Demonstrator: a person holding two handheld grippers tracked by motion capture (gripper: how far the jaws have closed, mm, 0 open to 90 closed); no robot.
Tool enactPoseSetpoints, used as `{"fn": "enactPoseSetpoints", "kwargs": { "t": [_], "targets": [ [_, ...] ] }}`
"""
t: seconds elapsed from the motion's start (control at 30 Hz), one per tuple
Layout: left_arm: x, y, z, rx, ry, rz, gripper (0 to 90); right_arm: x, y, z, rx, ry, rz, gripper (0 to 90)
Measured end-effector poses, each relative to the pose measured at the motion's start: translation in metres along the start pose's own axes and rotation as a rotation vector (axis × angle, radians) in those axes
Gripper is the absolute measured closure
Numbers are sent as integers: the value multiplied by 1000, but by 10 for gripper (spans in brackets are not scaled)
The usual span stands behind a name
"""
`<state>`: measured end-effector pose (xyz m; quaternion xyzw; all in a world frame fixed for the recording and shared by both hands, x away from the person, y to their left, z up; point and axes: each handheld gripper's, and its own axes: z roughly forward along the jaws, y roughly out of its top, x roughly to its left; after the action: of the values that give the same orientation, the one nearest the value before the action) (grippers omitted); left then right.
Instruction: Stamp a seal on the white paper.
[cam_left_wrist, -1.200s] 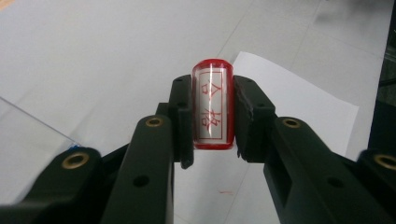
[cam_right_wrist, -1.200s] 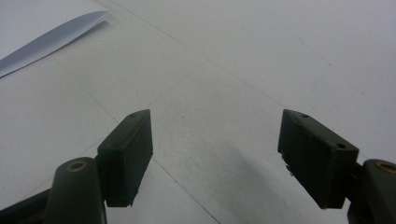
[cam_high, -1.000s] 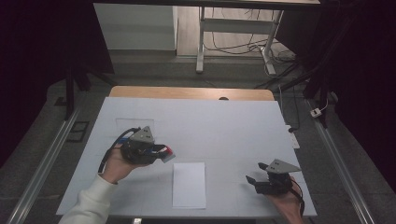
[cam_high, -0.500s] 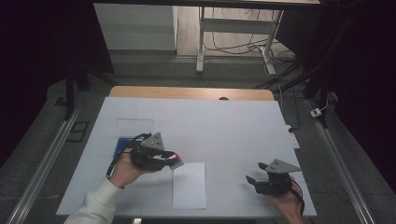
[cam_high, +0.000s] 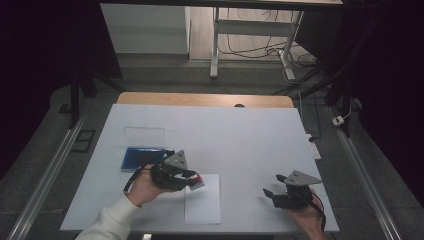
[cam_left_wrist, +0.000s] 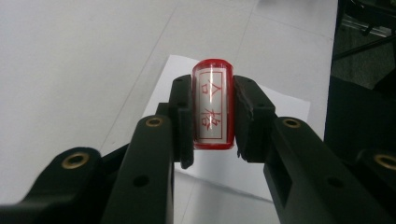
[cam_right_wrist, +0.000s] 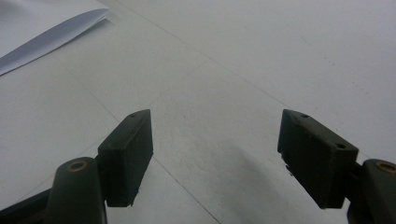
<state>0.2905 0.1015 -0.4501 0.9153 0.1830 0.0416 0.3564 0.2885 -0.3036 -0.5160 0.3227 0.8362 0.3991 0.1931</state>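
Observation:
My left gripper (cam_high: 196, 181) (cam_left_wrist: 213, 107) is shut on a red stamp (cam_left_wrist: 213, 104) (cam_high: 197, 180) with a clear face bearing red characters. It hovers over the upper left corner of a white sheet of paper (cam_high: 202, 200) (cam_left_wrist: 261, 163) near the table's front edge. A blue ink pad (cam_high: 139, 157) lies open behind the left hand, its clear lid (cam_high: 144, 135) beyond it. At the front right my right gripper (cam_high: 268, 195) (cam_right_wrist: 215, 154) rests low over the white tabletop, jaws wide open with nothing between them.
The white tabletop (cam_high: 240, 140) has a wooden strip (cam_high: 205, 99) at its far edge. A corner of the paper (cam_right_wrist: 46, 23) lies ahead and left of the right gripper. A dark floor with rails, cables and a metal frame surrounds the table.
My left gripper has carried the stamp rightward and slightly down, from above the ink pad to the paper's corner, uncovering the pad. The right gripper has stayed in place.

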Motion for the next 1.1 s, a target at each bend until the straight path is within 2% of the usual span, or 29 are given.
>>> {"fn": "enactPoseSetpoints", "kwargs": {
  "t": [0.53, 0.83, 1.1],
  "targets": [
    [-5, 2, 21, 37, -2, 11, 706, 0, 0, 1, 13, -10, -7, 263],
    [-9, 4, 34, 83, 26, 35, 706, 0, -1, 1, 15, -4, -6, 263],
    [-11, 6, 39, 97, 25, 44, 706, 0, -1, 2, 19, -1, -7, 263]
  ]
}}
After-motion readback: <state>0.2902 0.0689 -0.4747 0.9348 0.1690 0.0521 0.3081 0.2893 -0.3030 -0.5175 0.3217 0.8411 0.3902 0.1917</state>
